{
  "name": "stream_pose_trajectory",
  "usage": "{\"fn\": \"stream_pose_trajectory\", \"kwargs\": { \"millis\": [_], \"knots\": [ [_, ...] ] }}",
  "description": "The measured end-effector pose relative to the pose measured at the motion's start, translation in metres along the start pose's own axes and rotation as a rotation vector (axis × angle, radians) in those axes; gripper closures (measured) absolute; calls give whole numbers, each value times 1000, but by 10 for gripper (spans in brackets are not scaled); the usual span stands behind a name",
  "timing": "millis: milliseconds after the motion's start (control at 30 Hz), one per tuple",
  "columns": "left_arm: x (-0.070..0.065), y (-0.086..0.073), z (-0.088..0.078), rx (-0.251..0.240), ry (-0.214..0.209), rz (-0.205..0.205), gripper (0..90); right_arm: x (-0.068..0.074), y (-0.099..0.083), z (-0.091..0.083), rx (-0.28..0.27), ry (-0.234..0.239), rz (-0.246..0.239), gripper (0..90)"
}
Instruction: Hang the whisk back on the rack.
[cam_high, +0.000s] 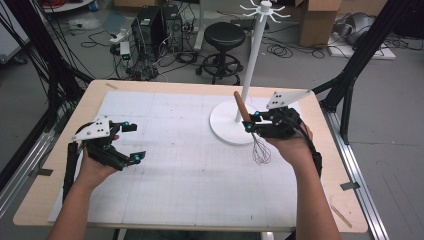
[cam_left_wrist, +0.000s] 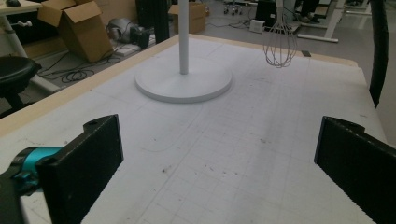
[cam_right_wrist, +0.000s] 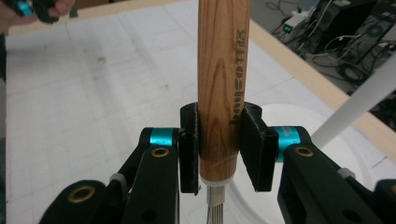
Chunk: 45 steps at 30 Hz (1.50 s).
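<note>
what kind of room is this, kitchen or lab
Most likely a lab or workshop, not a kitchen. Computer towers and loose cables sit on the floor, cardboard boxes stand behind the table, and a gridded white mat covers it. The whisk is the one kitchen thing.

One bench (cam_high: 60, 200), covered by one white gridded mat (cam_high: 165, 165). Two claws: left claw (cam_high: 131, 142) and right claw (cam_high: 248, 121). Two hands, one behind each claw. One whisk (cam_high: 252, 134) with a wooden handle and wire loops. One white stand (cam_high: 254, 55) on a round base, with hooks at the top. On the floor behind: one black stool (cam_high: 224, 40), two dark computer towers (cam_high: 156, 25), at least two cardboard boxes (cam_left_wrist: 79, 25), and tangled cables (cam_high: 280, 49), too many to count.
</note>
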<state>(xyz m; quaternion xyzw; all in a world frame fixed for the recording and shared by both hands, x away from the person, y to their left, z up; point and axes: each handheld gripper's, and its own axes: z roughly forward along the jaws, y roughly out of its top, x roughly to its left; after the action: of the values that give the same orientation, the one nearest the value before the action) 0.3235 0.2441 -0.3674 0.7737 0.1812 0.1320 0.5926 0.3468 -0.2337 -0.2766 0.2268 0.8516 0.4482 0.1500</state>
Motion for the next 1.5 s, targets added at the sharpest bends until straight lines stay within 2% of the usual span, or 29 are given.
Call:
{"fn": "stream_pose_trajectory", "kwargs": {
  "millis": [133,233,767,967,1300,1500],
  "knots": [
    [0,0,0,0,0,-2,17,-8,2,-9,-44,-20,20,701],
    [0,0,1,0,0,1,17,-13,5,-15,-50,-46,28,701],
    [0,0,1,0,-1,1,17,-37,34,-53,-178,-138,90,701],
    [0,0,1,4,-3,2,17,-44,43,-59,-191,-170,106,701],
    [0,-1,1,3,-3,-2,17,-57,46,-68,-209,-215,156,701],
    [1,-1,1,4,-2,1,17,-61,52,-70,-215,-240,165,701]
  ]
}}
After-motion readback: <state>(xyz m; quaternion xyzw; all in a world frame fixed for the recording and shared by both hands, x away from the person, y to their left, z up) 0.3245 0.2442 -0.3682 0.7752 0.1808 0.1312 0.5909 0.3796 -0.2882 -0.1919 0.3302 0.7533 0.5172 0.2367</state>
